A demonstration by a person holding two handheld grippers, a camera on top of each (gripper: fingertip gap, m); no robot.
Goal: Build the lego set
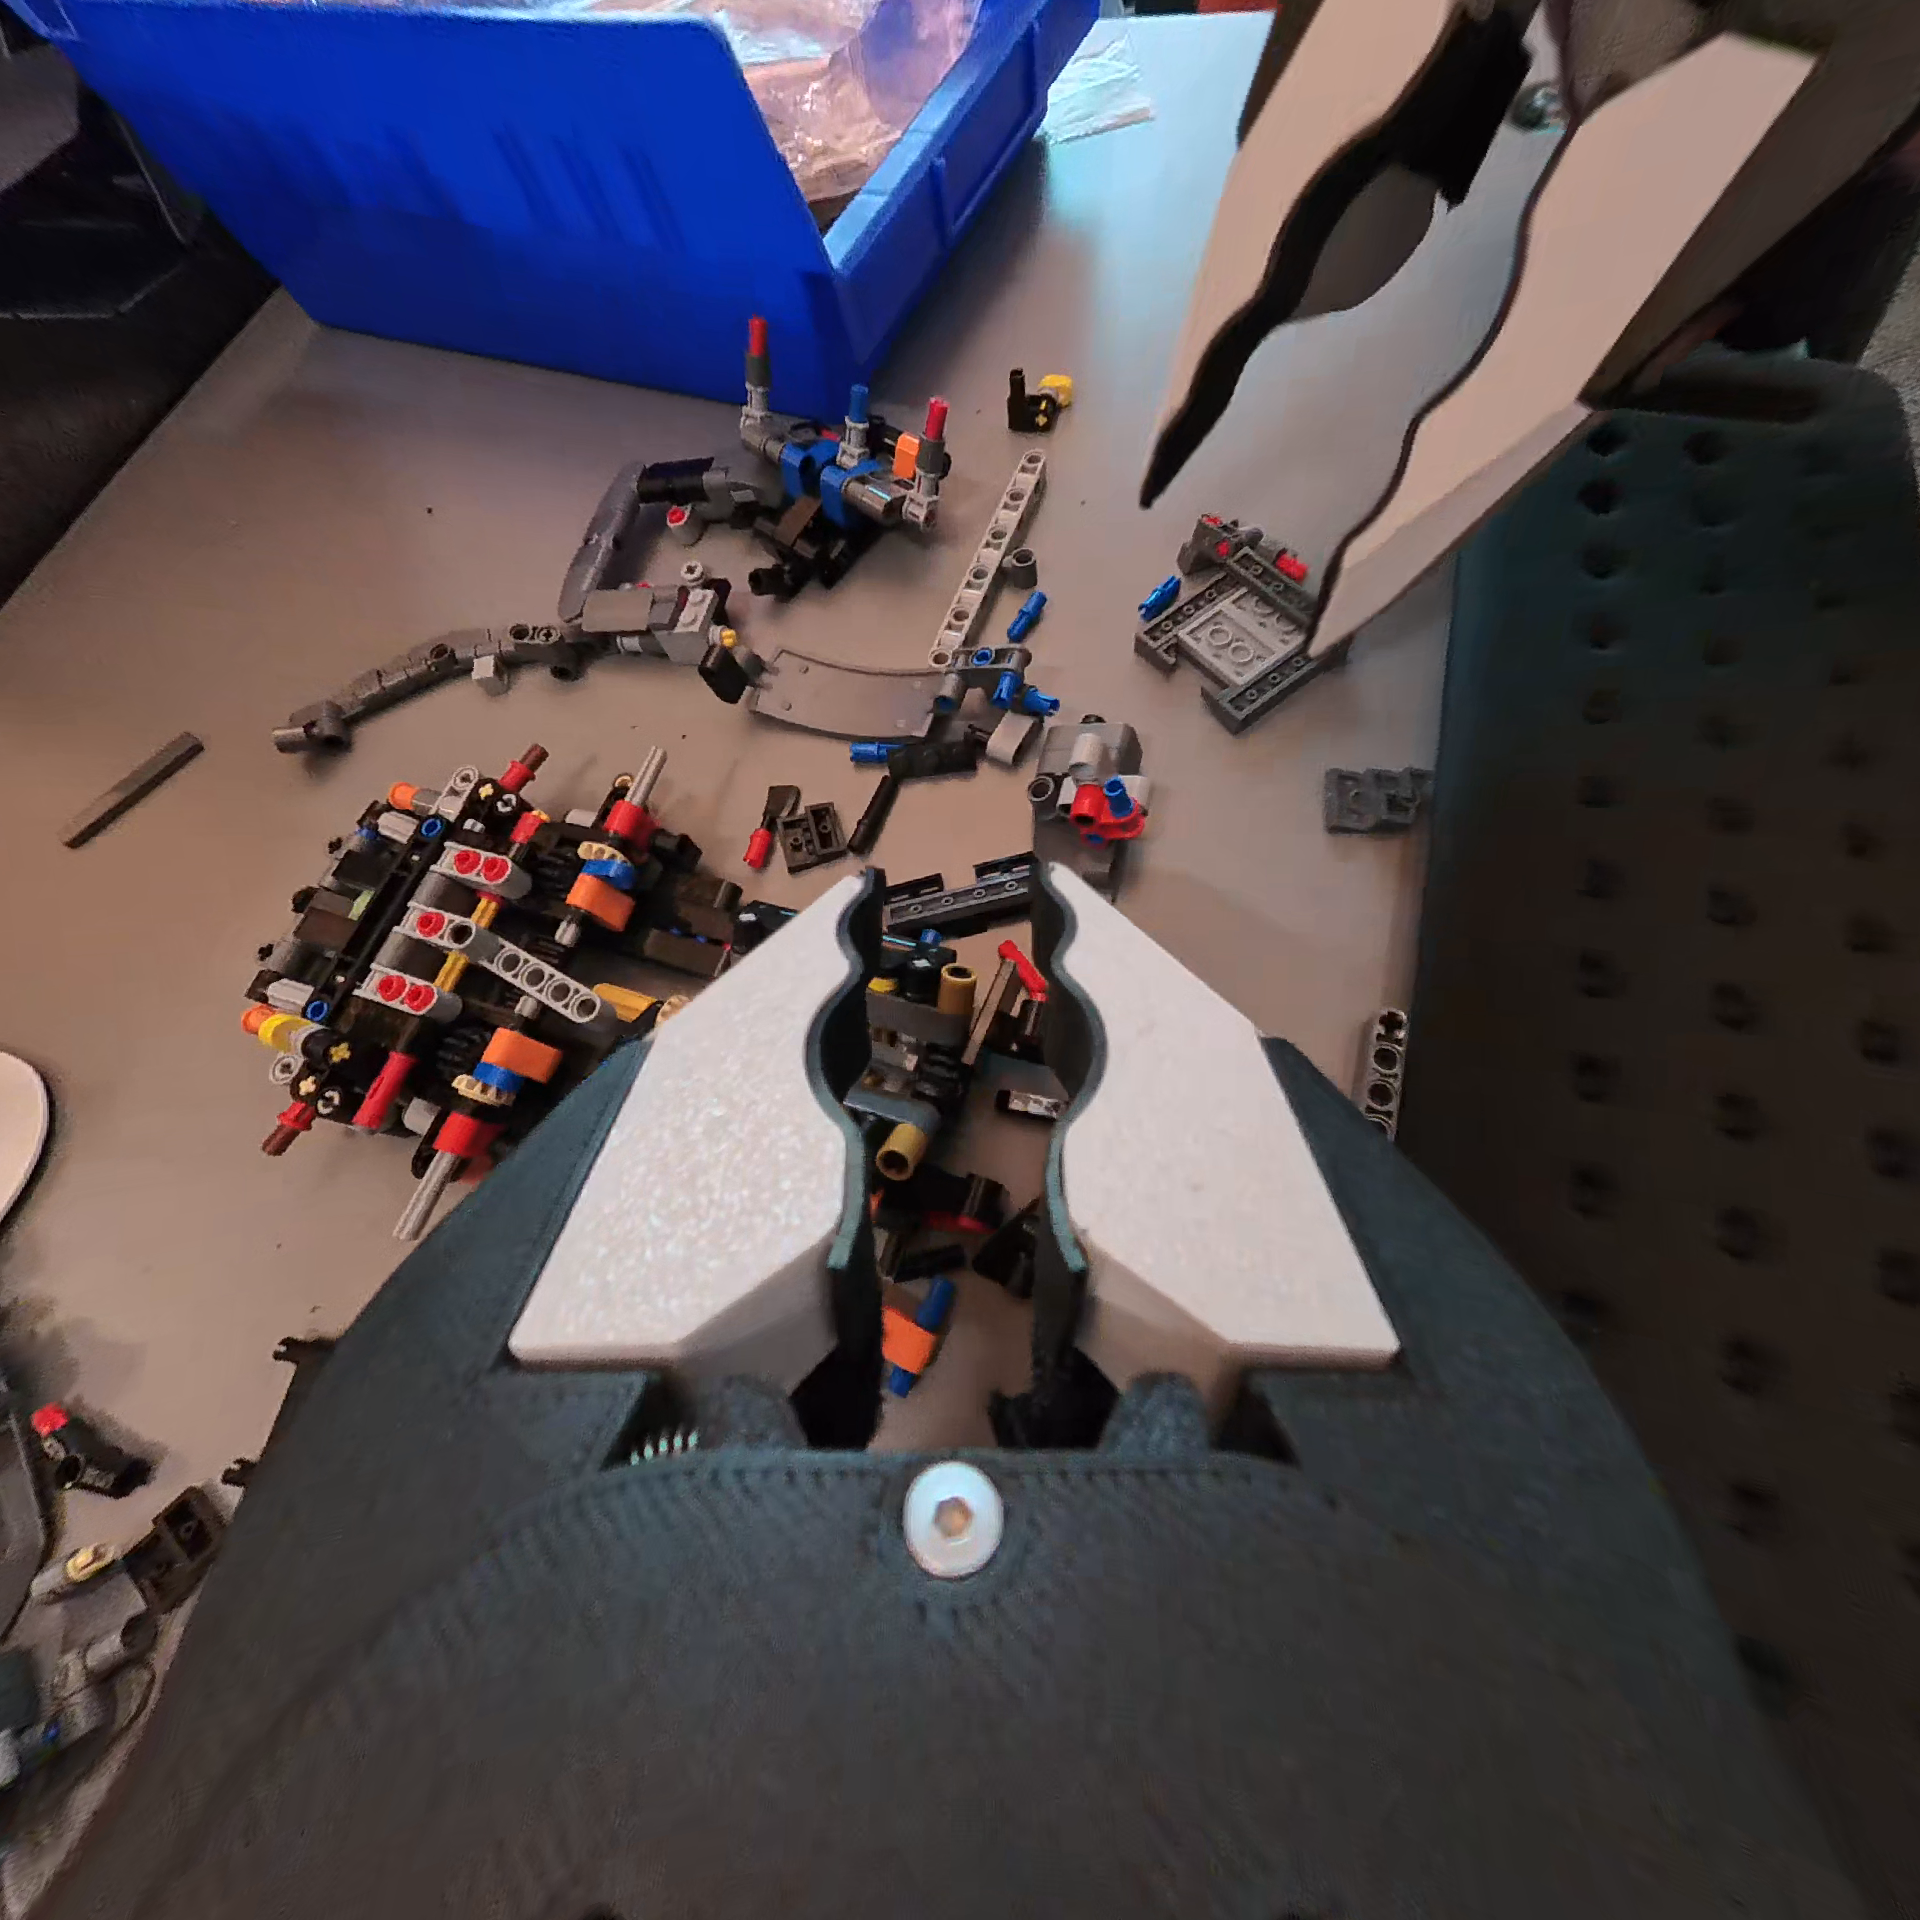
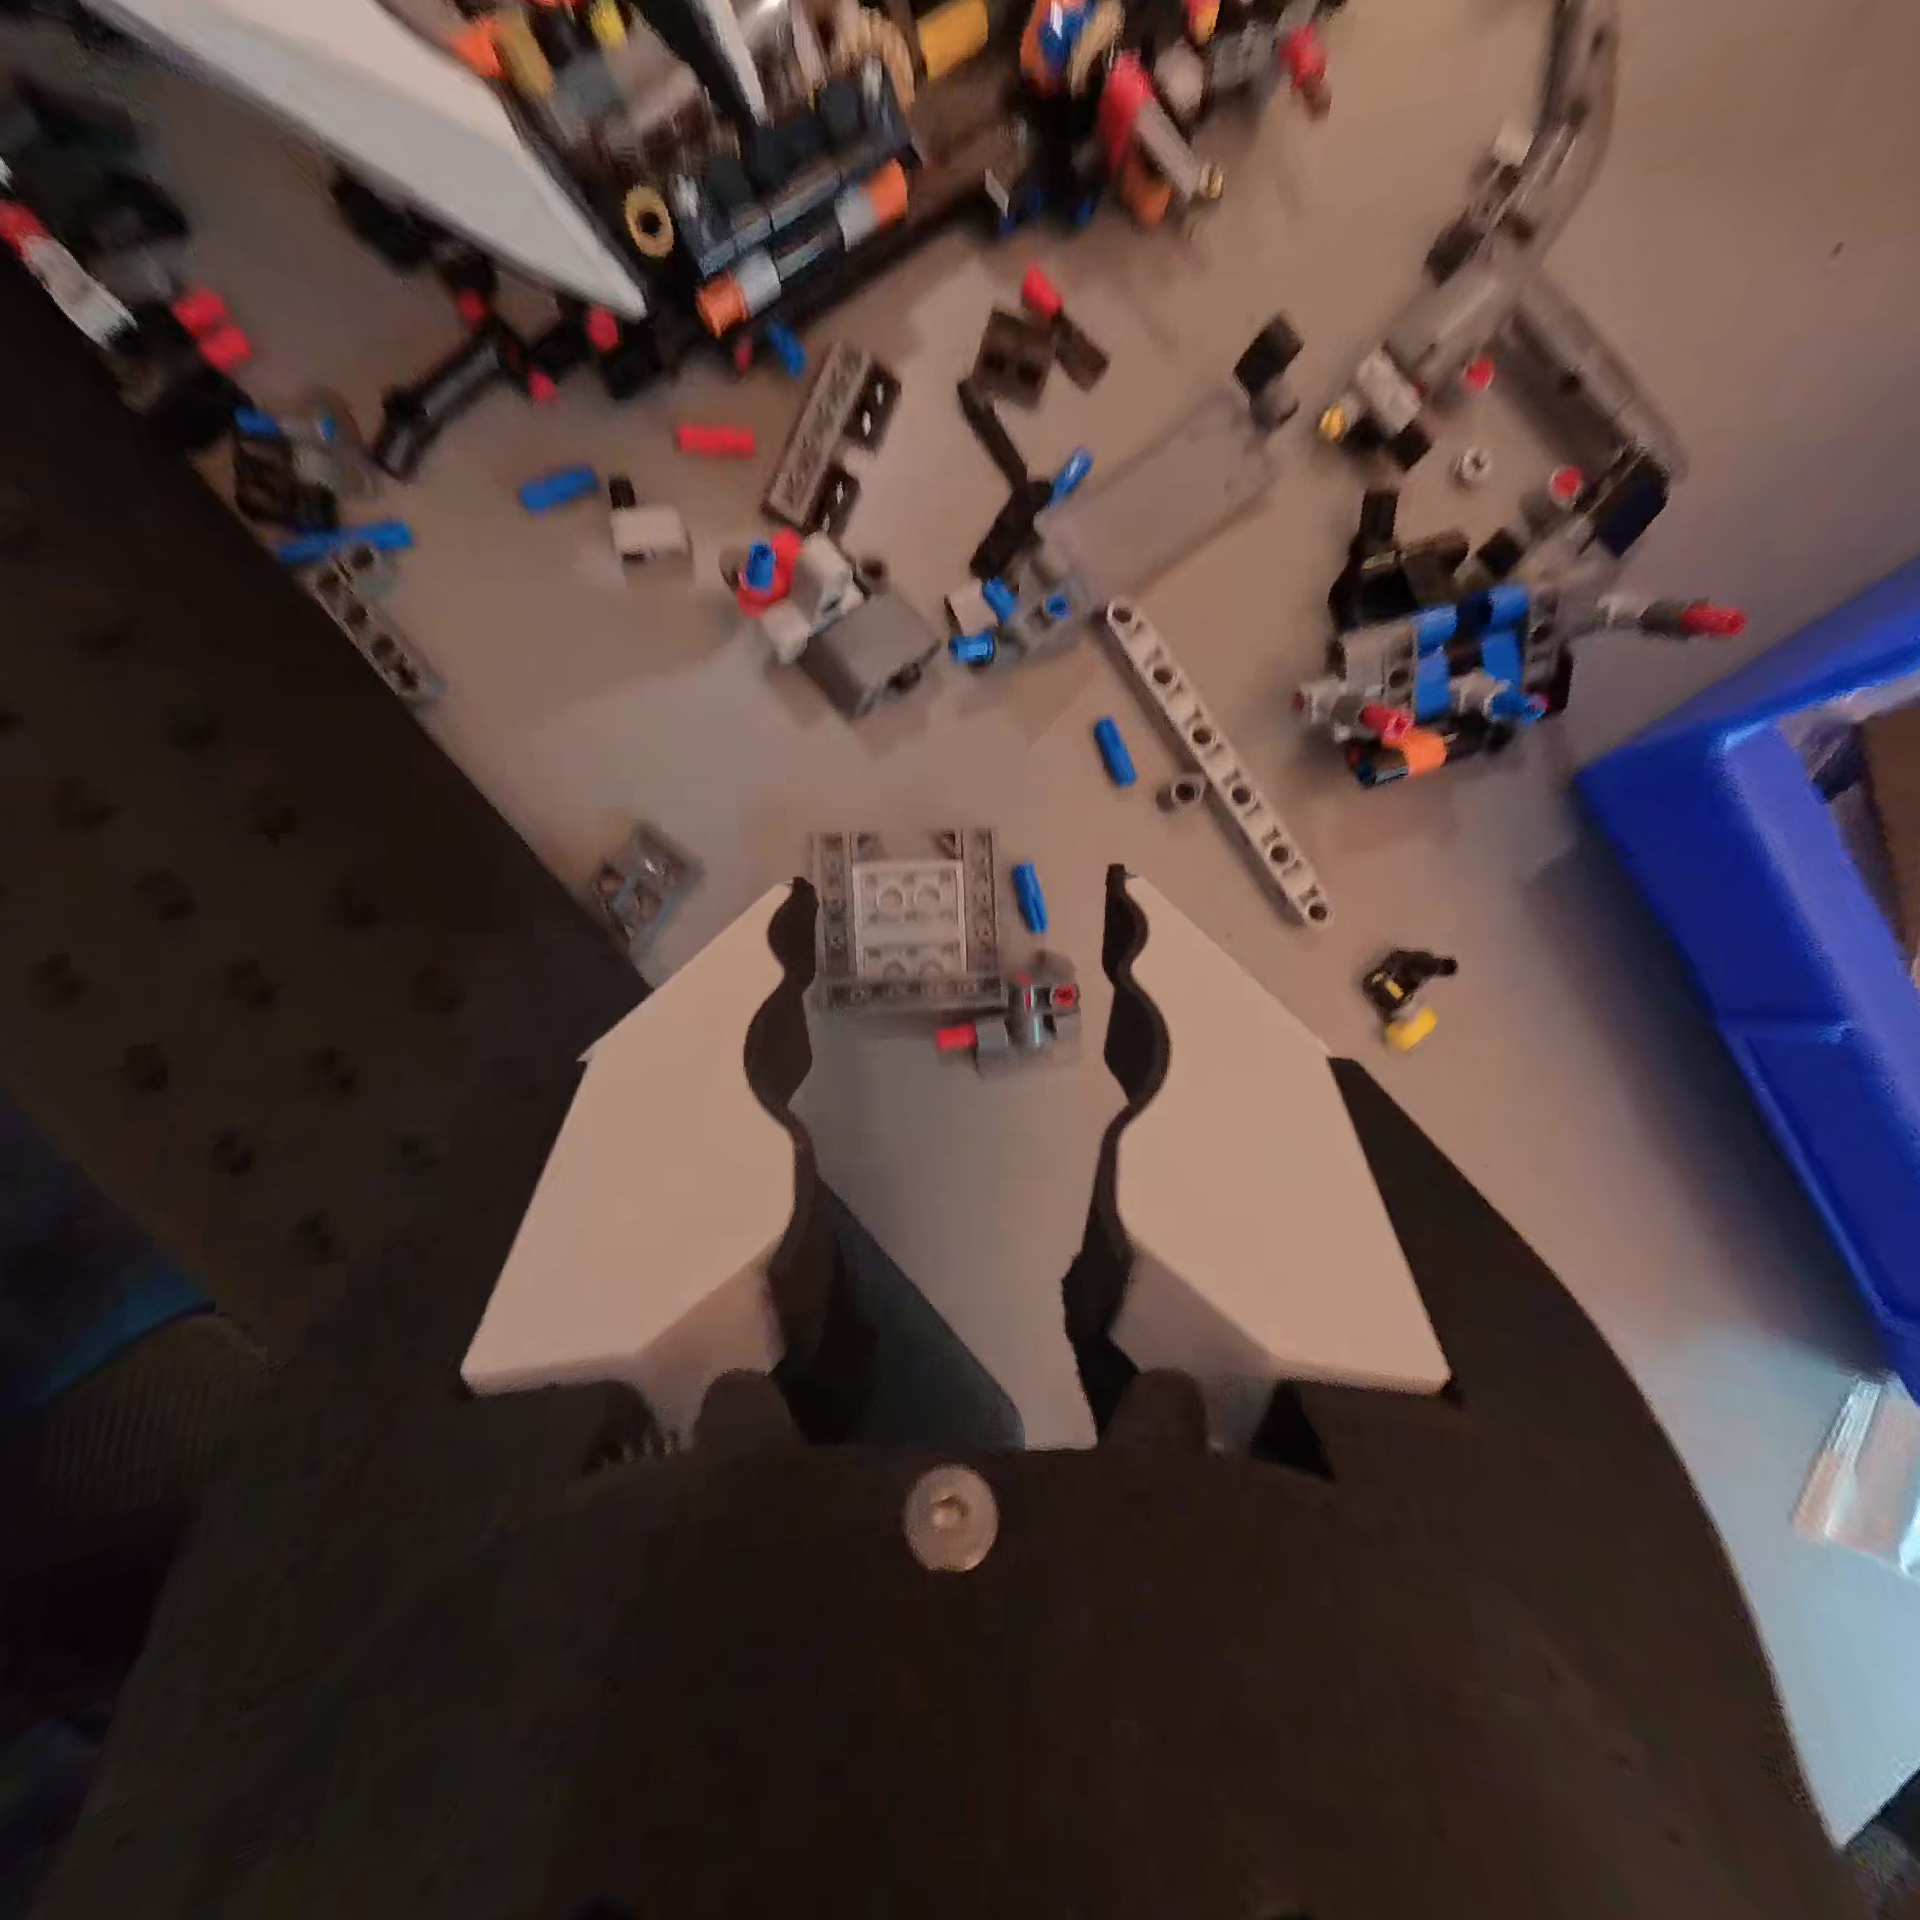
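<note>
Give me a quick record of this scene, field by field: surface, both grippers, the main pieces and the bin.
surface: grey table strewn with loose lego parts
left gripper: open, over the big multicoloured assembly
right gripper: open, empty, above the small grey plate assembly
other build: blue and grey subassembly
long part: light grey beam, flat on the table
bin: blue bin at the table's edge

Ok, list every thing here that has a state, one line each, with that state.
left gripper: open, empty, above the big black assembly
right gripper: open, empty, above the grey plate assembly
blue bin: open-topped, plastic bags inside
grey plate assembly: flat on table, ungripped
long grey beam: loose, flat on table
</note>
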